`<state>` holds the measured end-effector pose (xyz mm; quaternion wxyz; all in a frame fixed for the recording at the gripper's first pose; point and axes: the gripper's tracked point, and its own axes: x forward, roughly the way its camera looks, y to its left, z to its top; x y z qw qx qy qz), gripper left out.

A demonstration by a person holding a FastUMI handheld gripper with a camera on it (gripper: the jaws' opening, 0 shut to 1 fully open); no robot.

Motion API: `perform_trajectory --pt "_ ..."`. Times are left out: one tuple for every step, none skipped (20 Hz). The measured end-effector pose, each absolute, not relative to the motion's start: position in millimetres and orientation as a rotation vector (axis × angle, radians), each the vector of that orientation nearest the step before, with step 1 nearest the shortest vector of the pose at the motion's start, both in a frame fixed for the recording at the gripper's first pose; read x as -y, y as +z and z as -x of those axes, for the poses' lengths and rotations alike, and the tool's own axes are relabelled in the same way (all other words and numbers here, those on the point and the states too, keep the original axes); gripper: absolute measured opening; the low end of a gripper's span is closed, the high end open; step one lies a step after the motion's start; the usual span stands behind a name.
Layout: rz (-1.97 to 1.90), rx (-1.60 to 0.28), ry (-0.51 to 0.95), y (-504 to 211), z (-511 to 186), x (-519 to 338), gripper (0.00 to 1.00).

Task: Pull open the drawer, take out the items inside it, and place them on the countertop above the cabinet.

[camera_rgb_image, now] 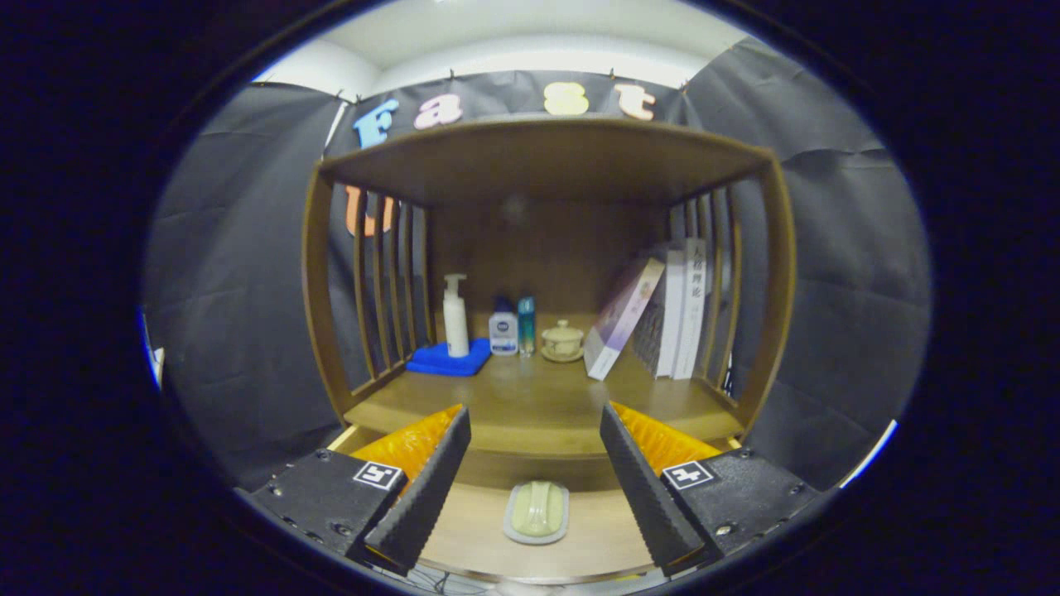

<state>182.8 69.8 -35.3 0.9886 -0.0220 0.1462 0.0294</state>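
The drawer (472, 530) stands pulled open below the wooden cabinet's countertop (538, 401). On the drawer's floor lies a pale green soap in a grey dish (537, 511), low between my two fingers and nearer than their tips. My gripper (535, 412) is open, its fingers spread wide on either side of the dish with nothing held. The fingertips reach about the countertop's front edge.
At the back of the countertop stand a white pump bottle (455, 314) on a blue cloth (451, 358), a small white bottle (503, 333), a teal bottle (527, 325) and a lidded cup (562, 339). Books (667, 314) lean at the right. Slatted sides and a top shelf (546, 157) enclose the space.
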Motion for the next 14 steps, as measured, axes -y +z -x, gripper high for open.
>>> perform_trajectory --pt "0.040 -0.352 0.068 -43.2 -194.4 -74.0 0.99" --pt "0.036 -0.408 0.082 -52.9 -205.5 -80.0 0.99" --pt "0.029 -0.479 0.082 -64.8 -213.1 -81.7 0.99" --pt "0.024 -0.552 0.090 -81.2 -220.4 -84.0 1.00" --pt "0.019 -0.607 0.090 -93.4 -226.0 -86.3 1.00" --pt "0.021 -0.661 0.086 -104.6 -234.1 -84.1 0.99" --pt "0.028 -0.705 0.080 -115.3 -239.6 -79.4 0.98" --pt "0.026 -0.752 0.074 -126.9 -239.8 -76.9 0.95" --pt "0.021 -0.803 0.067 -139.4 -240.1 -75.2 0.94" --pt "0.005 -0.854 0.068 -152.9 -241.0 -74.3 0.92" --pt "-0.015 -0.905 0.067 -164.5 -241.0 -73.0 0.90" --pt "-0.032 -0.956 0.062 -175.1 -236.6 -71.7 0.86" --pt "-0.040 -0.997 0.063 -179.0 -233.3 -71.9 0.85" --pt "-0.044 -1.027 0.061 -183.8 -234.0 -71.7 0.84"
